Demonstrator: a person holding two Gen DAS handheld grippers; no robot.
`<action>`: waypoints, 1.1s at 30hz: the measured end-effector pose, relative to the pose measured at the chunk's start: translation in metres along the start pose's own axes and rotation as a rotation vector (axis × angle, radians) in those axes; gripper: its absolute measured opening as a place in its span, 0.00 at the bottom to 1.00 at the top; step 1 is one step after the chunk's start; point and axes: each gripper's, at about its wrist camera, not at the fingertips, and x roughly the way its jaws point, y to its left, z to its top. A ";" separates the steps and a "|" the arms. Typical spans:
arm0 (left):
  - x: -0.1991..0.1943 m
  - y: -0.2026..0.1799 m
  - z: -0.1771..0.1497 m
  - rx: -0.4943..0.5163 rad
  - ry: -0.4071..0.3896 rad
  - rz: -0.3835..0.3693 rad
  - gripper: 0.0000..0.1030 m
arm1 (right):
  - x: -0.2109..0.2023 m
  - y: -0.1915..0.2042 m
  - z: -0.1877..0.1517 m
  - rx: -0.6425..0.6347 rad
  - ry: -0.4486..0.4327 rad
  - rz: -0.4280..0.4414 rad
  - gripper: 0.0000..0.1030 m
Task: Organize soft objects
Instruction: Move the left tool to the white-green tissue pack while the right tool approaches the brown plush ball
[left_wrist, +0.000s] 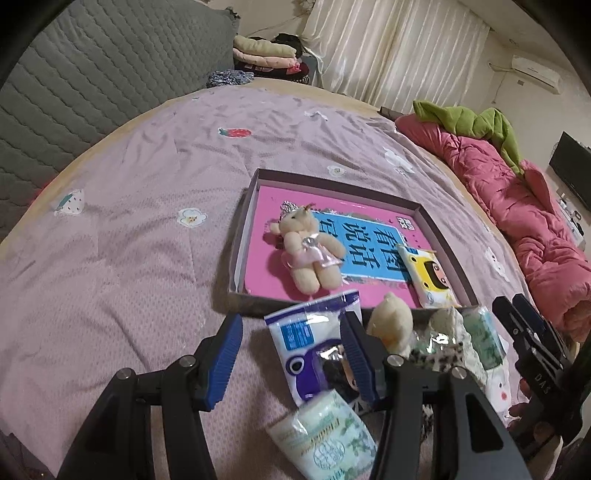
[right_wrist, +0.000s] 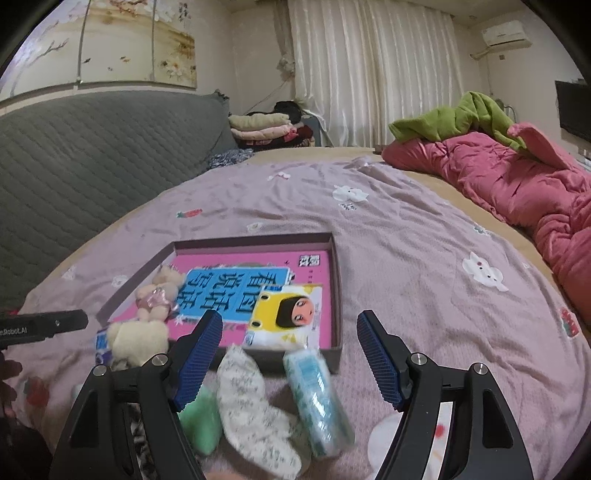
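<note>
1. The left gripper (left_wrist: 291, 354) hovered low over the pink bedsheet (left_wrist: 140, 236), jaws spread wide and empty, blue ribbed pads (left_wrist: 225, 362) apart.
2. Between and just past those pads lay a blue-and-white tissue pack (left_wrist: 299, 332), with a green-printed tissue pack (left_wrist: 325, 435) nearer the camera, touching it.
3. Beyond them sat a shallow cardboard box (left_wrist: 240, 236) with a pink book (left_wrist: 266, 266) flat on its floor.
4. On the book's left part lay a small teddy bear in a pink dress (left_wrist: 306, 251), on its back.
5. At the box's near right corner rested a yellow cartoon-face tissue pack (left_wrist: 428, 277), partly on the book.
6. Outside the box's near wall sat a cream plush toy (left_wrist: 391, 325), beside a crumpled patterned cloth (left_wrist: 454, 332).
7. The right gripper (right_wrist: 290, 354) was likewise spread wide, holding nothing.
8. In its view, a floral sock (right_wrist: 251, 410) lay between the fingers, a pale green soft item (right_wrist: 199, 421) to its left and a blurred blue-patterned tissue pack (right_wrist: 317, 398) to its right, the last touching the box's near wall.
9. Farther right, a rumpled red quilt (right_wrist: 517, 192) lay along the bed's edge with a green garment (right_wrist: 450, 118) on top.
</note>
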 end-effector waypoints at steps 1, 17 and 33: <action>-0.002 0.000 -0.001 0.001 0.001 -0.002 0.53 | -0.002 0.002 -0.001 -0.006 0.000 0.002 0.74; -0.017 -0.004 -0.026 0.010 0.041 -0.019 0.53 | -0.027 -0.001 -0.023 -0.008 0.058 -0.022 0.74; -0.015 -0.008 -0.052 0.030 0.129 -0.025 0.53 | -0.050 0.021 -0.038 -0.023 0.119 0.032 0.74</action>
